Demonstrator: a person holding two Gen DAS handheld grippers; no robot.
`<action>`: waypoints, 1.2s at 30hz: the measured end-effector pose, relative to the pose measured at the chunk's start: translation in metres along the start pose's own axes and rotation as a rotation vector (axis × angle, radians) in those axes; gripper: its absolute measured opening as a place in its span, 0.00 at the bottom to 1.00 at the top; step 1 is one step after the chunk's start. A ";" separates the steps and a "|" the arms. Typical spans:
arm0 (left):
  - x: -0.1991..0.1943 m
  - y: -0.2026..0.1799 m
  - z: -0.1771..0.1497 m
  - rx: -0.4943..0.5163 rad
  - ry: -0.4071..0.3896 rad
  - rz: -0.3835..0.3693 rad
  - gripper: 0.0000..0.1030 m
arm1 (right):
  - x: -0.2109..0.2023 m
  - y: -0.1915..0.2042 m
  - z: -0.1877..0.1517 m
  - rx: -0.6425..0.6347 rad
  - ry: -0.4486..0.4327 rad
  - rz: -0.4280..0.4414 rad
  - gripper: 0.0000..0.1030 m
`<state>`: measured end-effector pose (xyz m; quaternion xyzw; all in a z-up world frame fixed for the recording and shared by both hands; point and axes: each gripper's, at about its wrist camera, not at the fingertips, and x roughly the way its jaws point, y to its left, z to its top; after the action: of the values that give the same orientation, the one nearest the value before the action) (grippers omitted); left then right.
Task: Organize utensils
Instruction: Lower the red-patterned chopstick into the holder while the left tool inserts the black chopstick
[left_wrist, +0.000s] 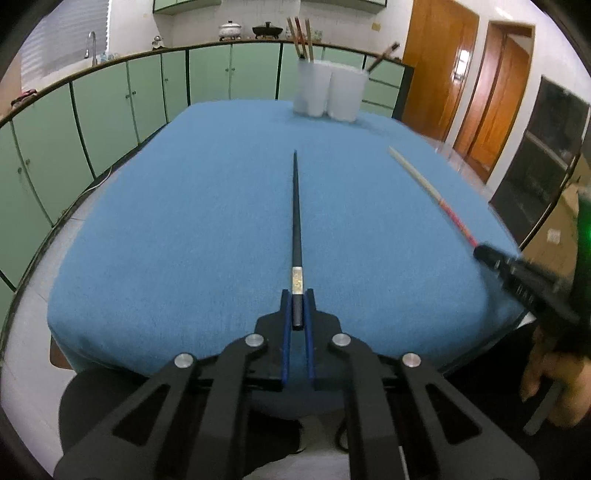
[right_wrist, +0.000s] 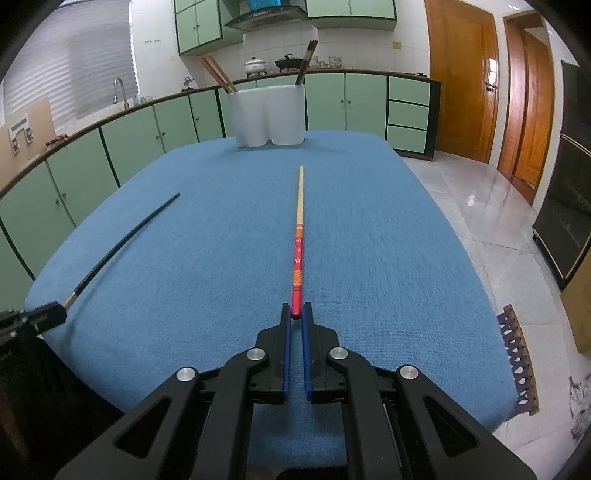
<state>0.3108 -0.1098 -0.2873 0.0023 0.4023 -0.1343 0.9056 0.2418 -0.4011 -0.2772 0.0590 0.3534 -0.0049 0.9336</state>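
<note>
With left gripper (left_wrist: 297, 295) clamped on black chopstick (left_wrist: 296, 206) and right gripper (right_wrist: 296, 312) pinching red-handled chopstick (right_wrist: 298, 240) by its end, both over blue tablecloth (right_wrist: 369, 240), best kept level until tipping into far white holder (right_wrist: 269, 114), already holding red and dark sticks in separate cups.

A blue cloth (right_wrist: 369, 229) covers the table. Behind stand green cabinets (right_wrist: 325, 103), a faucet (right_wrist: 120, 90), two pots (right_wrist: 255, 66) on the counter, and wooden doors (right_wrist: 461, 81) at right.
</note>
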 end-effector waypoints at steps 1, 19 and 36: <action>-0.009 -0.001 0.008 -0.010 -0.017 -0.007 0.05 | -0.008 0.001 0.002 -0.002 -0.006 -0.001 0.05; -0.075 -0.024 0.128 0.062 -0.158 -0.095 0.05 | -0.102 0.017 0.147 -0.161 -0.094 0.045 0.05; -0.078 -0.043 0.253 0.189 -0.175 -0.103 0.05 | -0.091 0.031 0.267 -0.222 0.066 0.102 0.05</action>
<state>0.4344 -0.1610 -0.0552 0.0552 0.3067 -0.2178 0.9249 0.3512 -0.4038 -0.0155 -0.0266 0.3787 0.0837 0.9213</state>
